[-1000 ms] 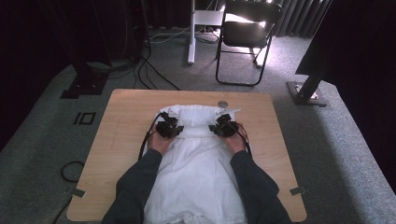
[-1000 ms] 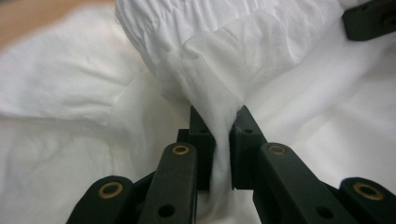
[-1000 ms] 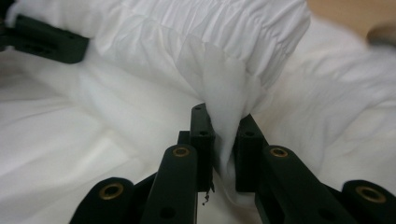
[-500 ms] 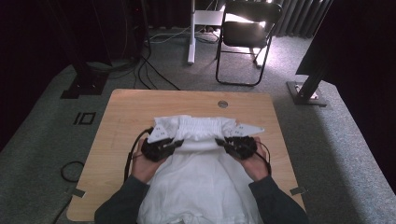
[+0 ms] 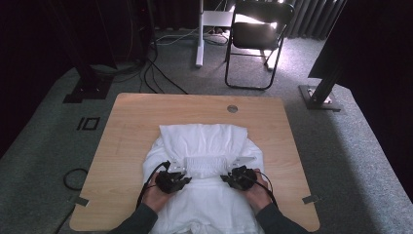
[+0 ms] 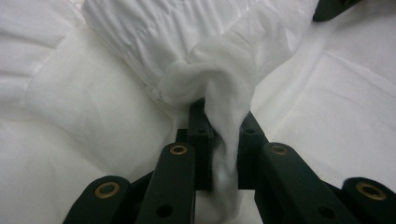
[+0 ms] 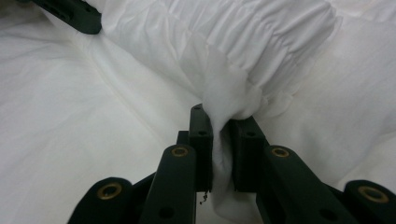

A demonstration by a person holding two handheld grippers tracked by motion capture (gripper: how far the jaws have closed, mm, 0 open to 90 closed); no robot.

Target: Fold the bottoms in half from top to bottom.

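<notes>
A white garment (image 5: 202, 141) with a gathered elastic band (image 5: 207, 165) lies spread on the wooden table (image 5: 131, 122). Its far part is folded toward me, over the rest. My left gripper (image 5: 179, 175) is shut on a bunched corner of the white cloth (image 6: 224, 93) at the band's left end; the fabric runs down between its black jaws. At the band's right end my right gripper (image 5: 233, 176) is likewise shut on a pinch of cloth (image 7: 224, 100). Both hands rest low over the garment near the table's front. The other gripper's tip shows at each gripper view's top corner.
A round grommet (image 5: 232, 108) sits in the table's far edge. Behind the table stand a folding chair (image 5: 258, 39), a white post (image 5: 199, 34) and black stand bases (image 5: 87, 90) with cables on the carpet. A cable loop (image 5: 73, 178) lies left of the table.
Both grippers have drawn the garment's far edge toward me, from the far middle of the table to near its front, folding the cloth over itself. The hands moved apart slightly.
</notes>
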